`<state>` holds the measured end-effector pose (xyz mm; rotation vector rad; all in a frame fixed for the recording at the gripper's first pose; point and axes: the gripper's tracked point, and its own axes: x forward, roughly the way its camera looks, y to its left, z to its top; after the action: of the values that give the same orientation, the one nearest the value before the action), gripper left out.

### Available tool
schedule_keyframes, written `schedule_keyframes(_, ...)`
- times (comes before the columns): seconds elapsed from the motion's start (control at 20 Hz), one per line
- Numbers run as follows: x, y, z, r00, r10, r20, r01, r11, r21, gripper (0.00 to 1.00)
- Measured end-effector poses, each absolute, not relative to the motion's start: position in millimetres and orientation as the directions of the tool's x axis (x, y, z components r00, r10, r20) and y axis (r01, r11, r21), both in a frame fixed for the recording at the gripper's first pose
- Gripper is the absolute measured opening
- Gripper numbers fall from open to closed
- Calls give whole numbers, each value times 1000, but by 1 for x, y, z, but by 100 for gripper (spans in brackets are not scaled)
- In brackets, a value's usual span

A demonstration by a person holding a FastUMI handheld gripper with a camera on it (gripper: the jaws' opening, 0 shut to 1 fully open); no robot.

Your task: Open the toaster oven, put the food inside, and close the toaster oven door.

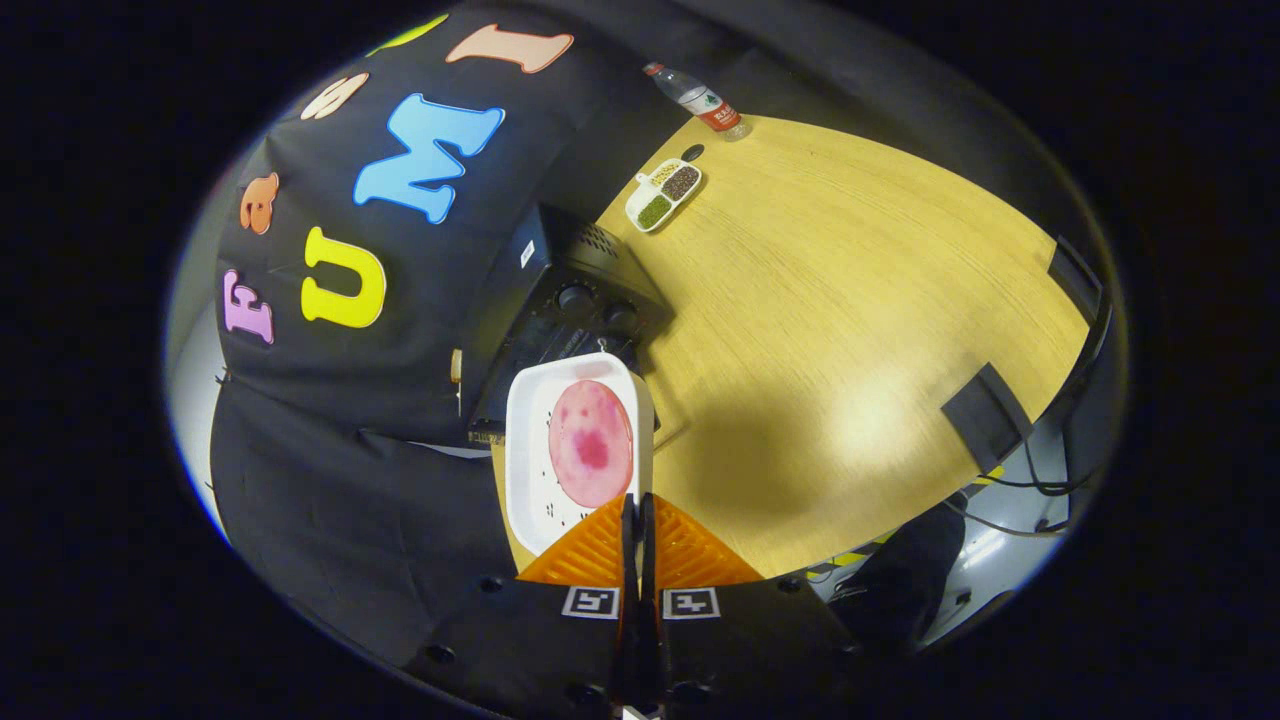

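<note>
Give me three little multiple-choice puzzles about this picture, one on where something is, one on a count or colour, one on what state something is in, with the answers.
1. Where is the white tray with the round pink food?
A. Beside the water bottle
B. Just ahead of the gripper's fingers, its near rim pinched between them
C. On the floor

2. How many compartments does the small dish on the table have?
A. Three
B. One
C. Six

3. How do the fingers of the gripper stand?
A. Spread wide apart
B. Closed together on the tray's rim
C. One finger missing

Answers: 1 B, the tray reaches from the fingertips toward the black toaster oven. 2 A, three fillings sit side by side, near the water bottle. 3 B, the fingers meet with the rim between them.
</note>
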<state>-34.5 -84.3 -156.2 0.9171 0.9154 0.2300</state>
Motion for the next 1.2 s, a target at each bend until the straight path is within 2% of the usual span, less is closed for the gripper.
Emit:
schedule_keyframes(0.3,-40,-34,-145,579,587,-566,168,593,787,2)
schedule_keyframes(0.65,-10,13,-135,565,599,-567,127,616,777,2)
schedule_keyframes(1.2,60,47,-182,531,567,-629,210,631,746,2)
